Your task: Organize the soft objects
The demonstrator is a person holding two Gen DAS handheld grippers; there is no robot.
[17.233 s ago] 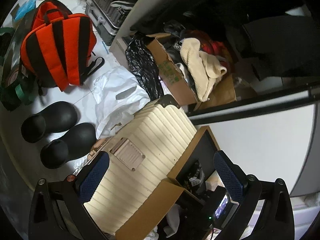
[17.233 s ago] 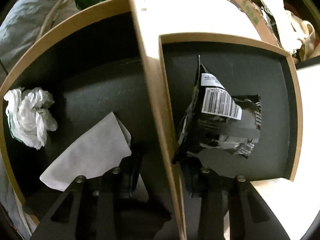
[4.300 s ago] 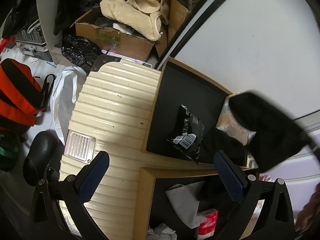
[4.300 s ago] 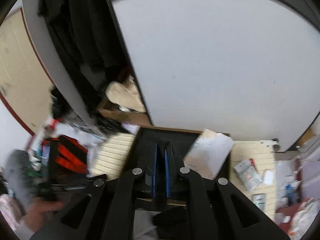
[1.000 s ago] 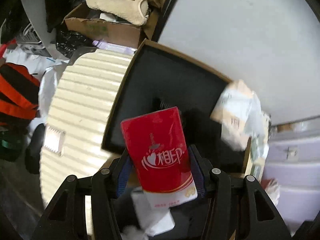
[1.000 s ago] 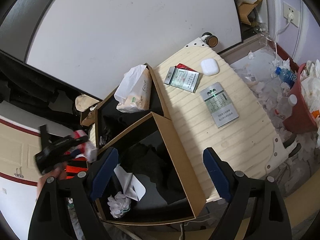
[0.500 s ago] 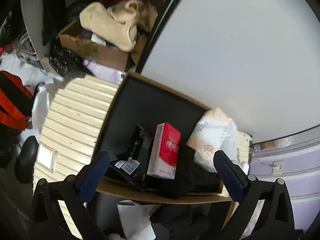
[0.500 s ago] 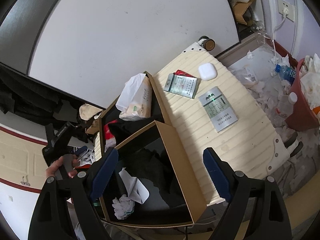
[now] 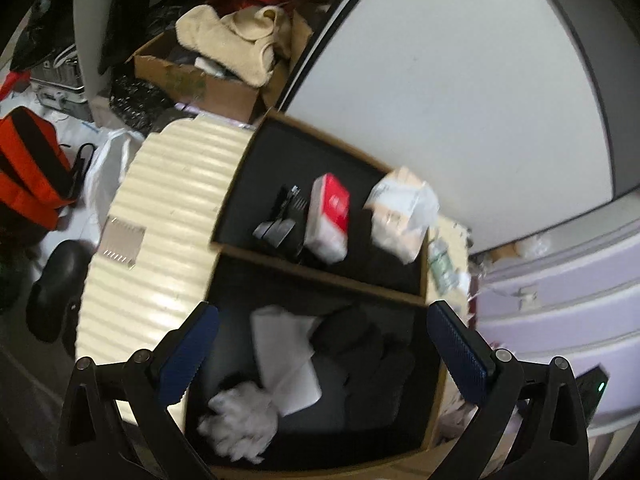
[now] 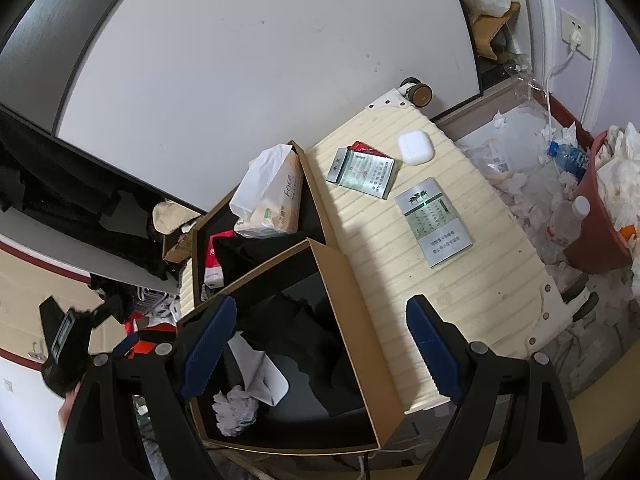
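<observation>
Two black-lined cardboard boxes sit on a cream suitcase. The far box holds a red tissue pack, a black wrapper, black cloth and a white tissue bag. The near box holds a crumpled tissue, a white sheet and black cloth. My left gripper is open and empty above the near box. My right gripper is open and empty, high above the near box; the tissue bag shows there too.
On the suitcase top lie a white earbud case, a grey packet and a flat grey box. A red bin and litter lie at the right. An orange backpack and black shoes lie left.
My left gripper has let go of the red tissue pack, which now lies in the far box, and has pulled back over the near box. The right gripper has barely moved.
</observation>
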